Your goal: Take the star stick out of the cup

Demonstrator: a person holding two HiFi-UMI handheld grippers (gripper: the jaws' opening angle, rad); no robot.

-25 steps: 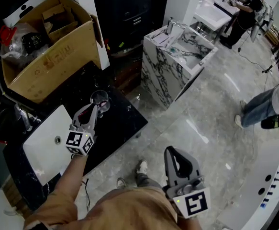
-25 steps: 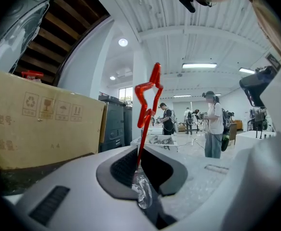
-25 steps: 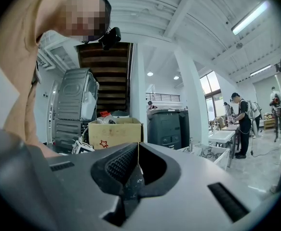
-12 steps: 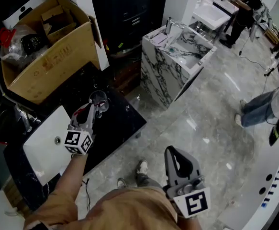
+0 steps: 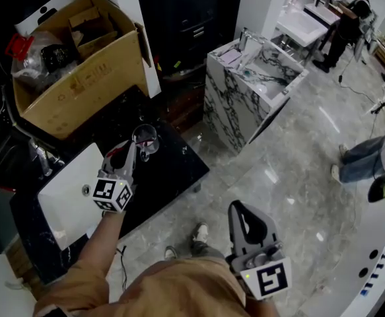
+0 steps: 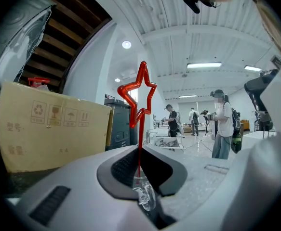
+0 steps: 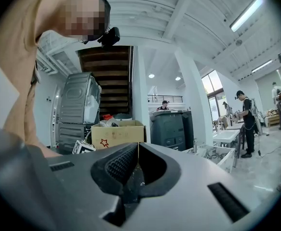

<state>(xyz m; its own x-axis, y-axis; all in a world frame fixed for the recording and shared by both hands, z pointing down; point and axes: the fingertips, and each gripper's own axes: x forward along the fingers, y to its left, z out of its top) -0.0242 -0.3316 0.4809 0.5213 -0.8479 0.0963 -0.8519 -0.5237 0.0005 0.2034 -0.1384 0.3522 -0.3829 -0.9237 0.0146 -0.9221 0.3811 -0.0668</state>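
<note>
The left tool (image 5: pixel 133 148) is reaching level over the black table (image 5: pixel 172 172), its tips right at the clear glass cup (image 5: pixel 144 138) standing near the table's far edge. In the left gripper view its jaws have just been closing and are now pinching the thin red stem of the star stick (image 6: pixel 140 131) between the pads, so the left tool (image 6: pixel 140 150) is gripping the stick. The stick is standing upright, its open red star outline rising well above the jaws, while the stem is running down through the gap to the rim of the cup (image 6: pixel 145 196) just below; whether its foot is sitting inside the glass cannot be told. A white sink basin (image 5: pixel 67 197) is lying in the table on the person's side of the cup, and a cardboard box (image 5: pixel 80 84) is sitting beyond it. The right tool (image 5: pixel 238 210) is hanging well apart from all this, over the grey floor (image 5: pixel 291 177) by the person's torso, pointing level; in the right gripper view the right tool (image 7: pixel 134 150) is showing its jaws closed, pad against pad. A marble-patterned vanity (image 5: pixel 238 98) is standing on the floor beyond the table.
</note>
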